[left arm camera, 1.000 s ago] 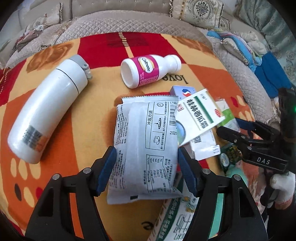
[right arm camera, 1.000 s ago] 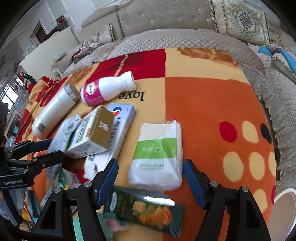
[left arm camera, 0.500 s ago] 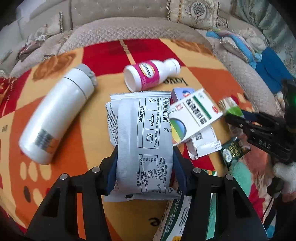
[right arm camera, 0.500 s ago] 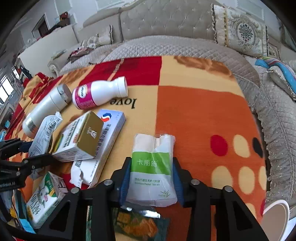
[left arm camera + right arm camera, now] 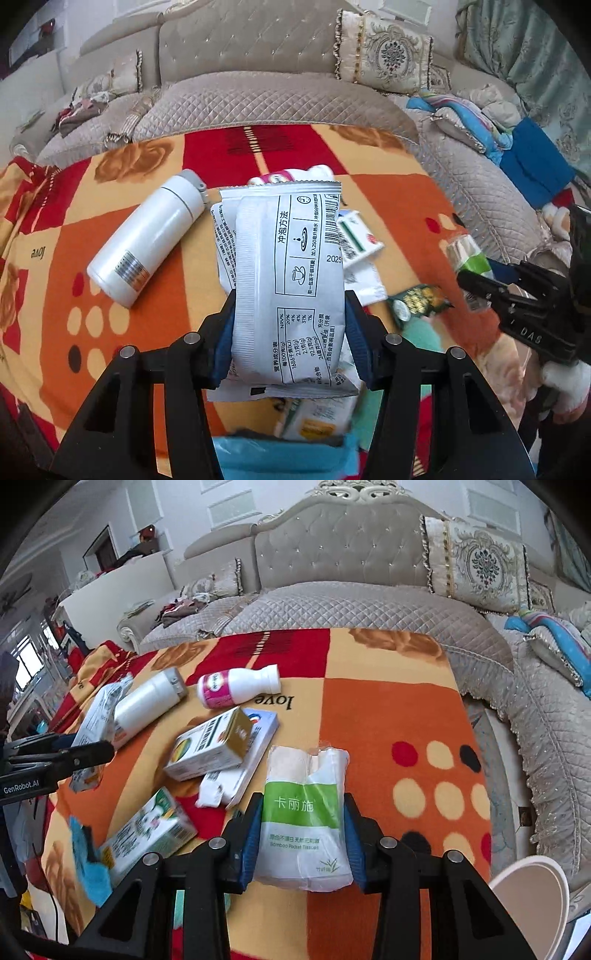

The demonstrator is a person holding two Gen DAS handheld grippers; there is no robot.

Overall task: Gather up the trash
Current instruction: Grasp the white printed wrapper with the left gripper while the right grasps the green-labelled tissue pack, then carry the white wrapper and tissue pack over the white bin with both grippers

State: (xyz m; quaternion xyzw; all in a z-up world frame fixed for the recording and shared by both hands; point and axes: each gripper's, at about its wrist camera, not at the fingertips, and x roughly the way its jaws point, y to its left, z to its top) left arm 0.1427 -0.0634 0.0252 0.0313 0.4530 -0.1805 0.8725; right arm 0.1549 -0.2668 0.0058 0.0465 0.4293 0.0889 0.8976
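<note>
My left gripper (image 5: 289,338) is shut on a white printed sachet packet (image 5: 288,280) and holds it lifted above the orange and red blanket (image 5: 55,314). My right gripper (image 5: 302,840) is shut on a green and white tissue pack (image 5: 304,819), also raised off the blanket. The left gripper with its packet shows at the left of the right wrist view (image 5: 88,753). The right gripper with the tissue pack shows at the right of the left wrist view (image 5: 476,273).
On the blanket lie a white flask (image 5: 144,705), a pink-labelled bottle (image 5: 236,686), medicine boxes (image 5: 210,744), a carton (image 5: 147,834) and a green snack wrapper (image 5: 417,302). A white cup (image 5: 528,901) is at lower right. A blue bag edge (image 5: 280,458) lies below. Sofa cushions surround.
Both grippers closed on their items, then lifted them off the blanket. The sachet packet and the tissue pack now hang in the jaws higher above the other litter.
</note>
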